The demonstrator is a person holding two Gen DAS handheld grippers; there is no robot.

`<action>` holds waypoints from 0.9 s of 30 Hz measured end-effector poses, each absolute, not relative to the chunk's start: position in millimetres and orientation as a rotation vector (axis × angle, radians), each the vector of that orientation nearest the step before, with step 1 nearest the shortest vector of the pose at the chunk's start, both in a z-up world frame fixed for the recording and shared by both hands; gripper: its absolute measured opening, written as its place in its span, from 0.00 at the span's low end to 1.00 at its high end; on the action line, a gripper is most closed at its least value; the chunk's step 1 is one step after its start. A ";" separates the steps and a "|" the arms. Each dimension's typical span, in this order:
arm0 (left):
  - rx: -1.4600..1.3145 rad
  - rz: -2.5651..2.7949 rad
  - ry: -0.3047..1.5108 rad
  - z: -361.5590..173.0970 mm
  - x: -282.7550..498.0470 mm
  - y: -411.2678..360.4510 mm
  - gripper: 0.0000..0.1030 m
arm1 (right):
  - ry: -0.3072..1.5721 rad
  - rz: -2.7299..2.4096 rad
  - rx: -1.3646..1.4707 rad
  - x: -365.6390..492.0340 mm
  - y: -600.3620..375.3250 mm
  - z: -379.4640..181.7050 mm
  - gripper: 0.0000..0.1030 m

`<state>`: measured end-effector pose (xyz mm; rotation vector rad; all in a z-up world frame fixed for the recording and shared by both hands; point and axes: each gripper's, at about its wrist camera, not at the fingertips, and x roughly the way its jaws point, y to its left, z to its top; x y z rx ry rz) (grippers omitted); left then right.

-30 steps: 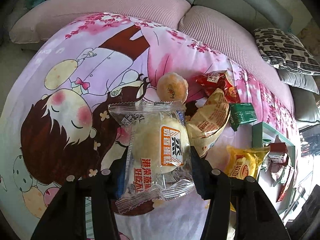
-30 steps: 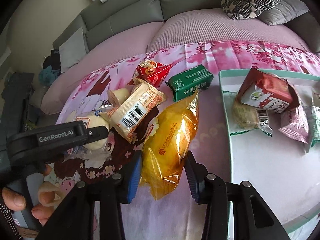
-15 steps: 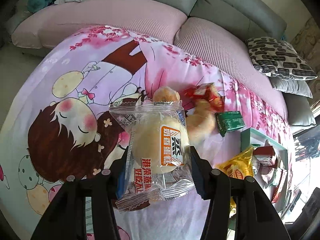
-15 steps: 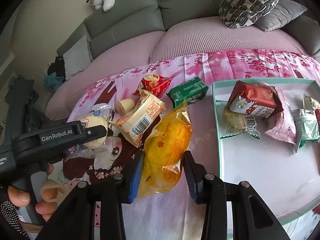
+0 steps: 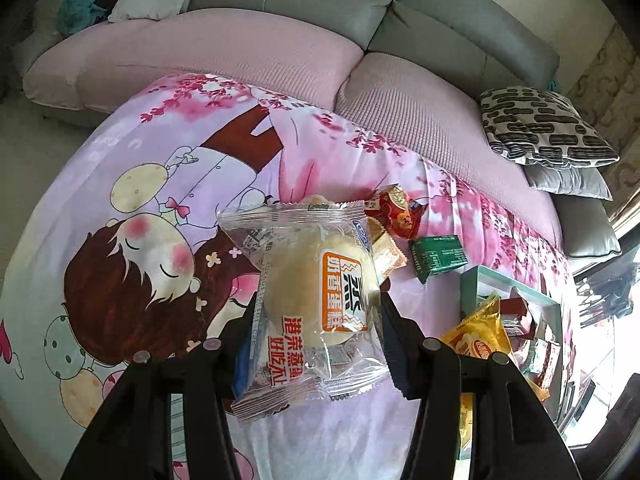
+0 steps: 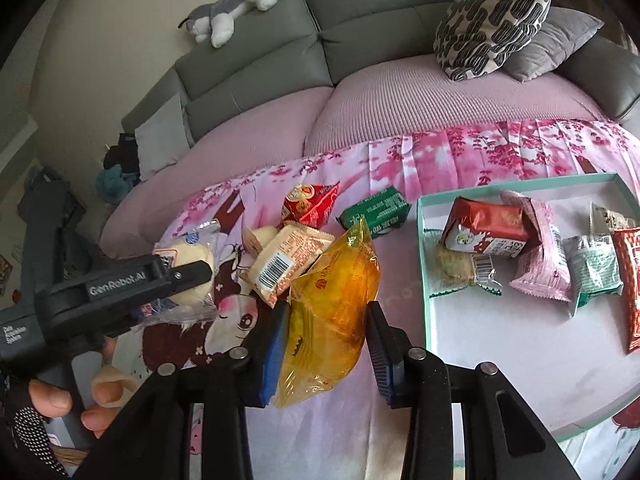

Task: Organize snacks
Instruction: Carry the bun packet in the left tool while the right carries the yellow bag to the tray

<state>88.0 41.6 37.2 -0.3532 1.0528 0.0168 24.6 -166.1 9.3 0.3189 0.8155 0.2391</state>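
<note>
Right wrist: gripper pinches crinkly yellow packet

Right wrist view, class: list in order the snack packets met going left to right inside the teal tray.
Clear-wrapped pale biscuit → dark red foil carton → pink crimped packet → green-and-white packet → red packet at the right edge, all in the teal-rimmed tray.

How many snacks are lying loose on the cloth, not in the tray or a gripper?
4: a red packet, a green packet to its right, a barcode packet in front of the red one, and a small bun at its left. More may be hidden.
</note>
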 end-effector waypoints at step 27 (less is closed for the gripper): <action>-0.129 -0.316 1.086 46.9 63.5 -108.0 0.54 | 0.618 -0.083 0.515 -24.5 -311.1 47.5 0.39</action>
